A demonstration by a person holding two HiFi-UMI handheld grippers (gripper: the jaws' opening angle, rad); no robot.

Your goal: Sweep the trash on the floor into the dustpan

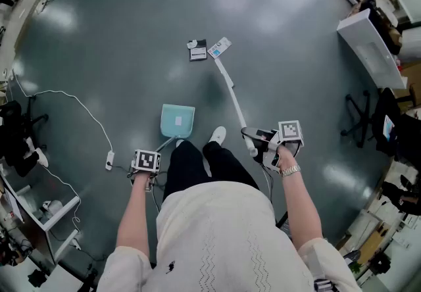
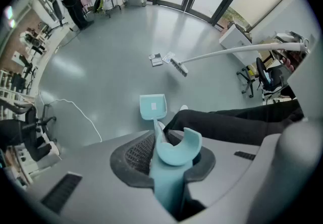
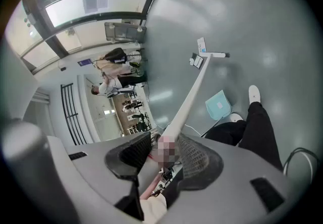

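Your left gripper [image 2: 166, 153] is clamped on the light blue handle of the dustpan [image 1: 177, 120]. The handle sits firmly between the jaws in the left gripper view. The pan rests on the grey floor [image 1: 99, 34] just in front of your shoes, with its mouth facing away from you. Nothing shows inside it except a small pale square, which is probably a label and not litter.

Further out and a little to the right lies the trash [image 1: 197, 51], a dark flat piece with a small white scrap touching it. It is well apart from the pan, so nothing has been collected yet.

The head of the broom [image 1: 220, 47] stands just beside the trash on its right. Its long white shaft runs back to your right gripper [image 3: 164, 155], whose jaws are closed around the shaft's near end.

By my reading, both tools are in hand and the broom is set at the litter, but the sweep itself is not yet done. What remains is to draw the pieces across the open floor to the pan, or to bring the pan up to meet them, and then push them over its lip.
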